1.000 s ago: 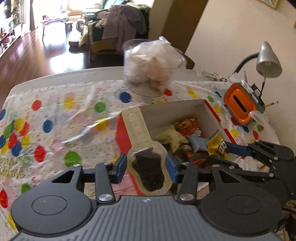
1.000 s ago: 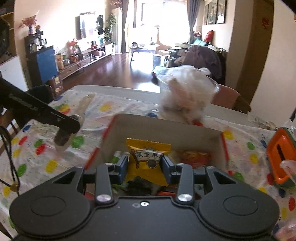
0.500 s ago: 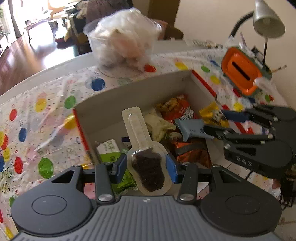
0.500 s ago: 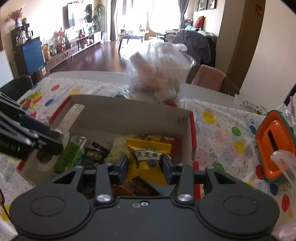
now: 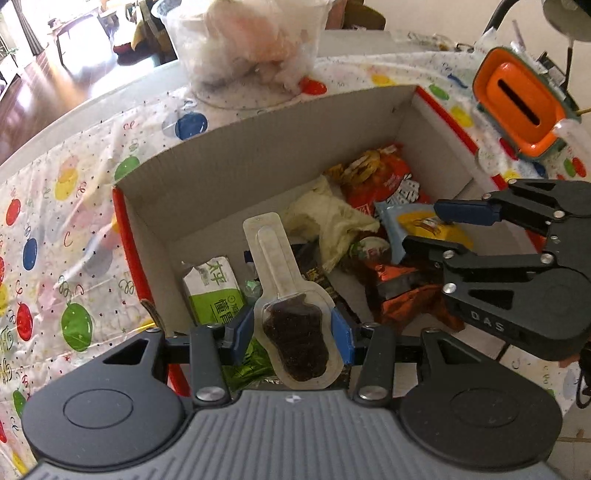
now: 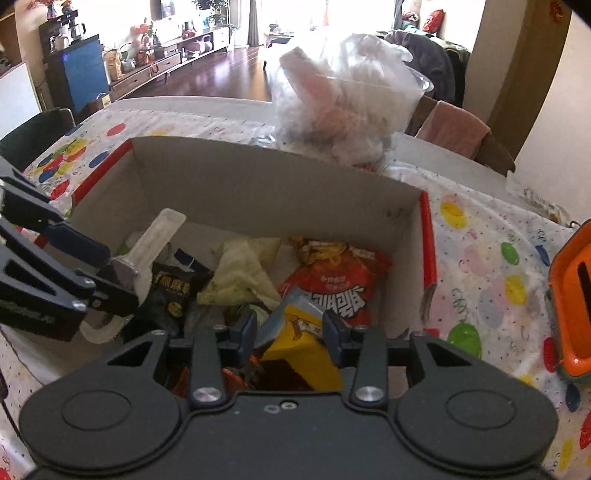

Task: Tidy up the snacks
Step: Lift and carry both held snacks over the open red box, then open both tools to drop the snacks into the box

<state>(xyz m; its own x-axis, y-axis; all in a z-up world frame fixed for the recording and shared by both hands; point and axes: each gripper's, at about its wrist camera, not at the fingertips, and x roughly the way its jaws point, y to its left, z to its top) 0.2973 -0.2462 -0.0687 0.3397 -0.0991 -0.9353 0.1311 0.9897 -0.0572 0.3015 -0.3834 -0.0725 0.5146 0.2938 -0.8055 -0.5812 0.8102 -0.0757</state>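
Note:
An open cardboard box [image 5: 258, 147] with red outer sides stands on the dotted tablecloth and holds several snack packs. My left gripper [image 5: 293, 325] is shut on a clear spoon-shaped pack [image 5: 273, 254] of dark snack, low over the box's near left part, above a green packet [image 5: 218, 291]. My right gripper [image 6: 290, 325] is shut on a yellow packet [image 6: 299, 347] inside the box's right side, near a red chip bag [image 6: 332, 284]. In the right wrist view the left gripper [image 6: 107, 269] and its clear pack [image 6: 159, 236] show at the left.
A clear plastic tub [image 5: 251, 40] stuffed with bags stands just behind the box. An orange slotted container [image 5: 517, 96] and a desk lamp [image 5: 565, 18] are at the far right. The dotted tablecloth [image 5: 74, 221] stretches to the left of the box.
Both grippers have come down and forward over the box, each still holding its pack. The left one moved from outside the box's left wall to above its inside.

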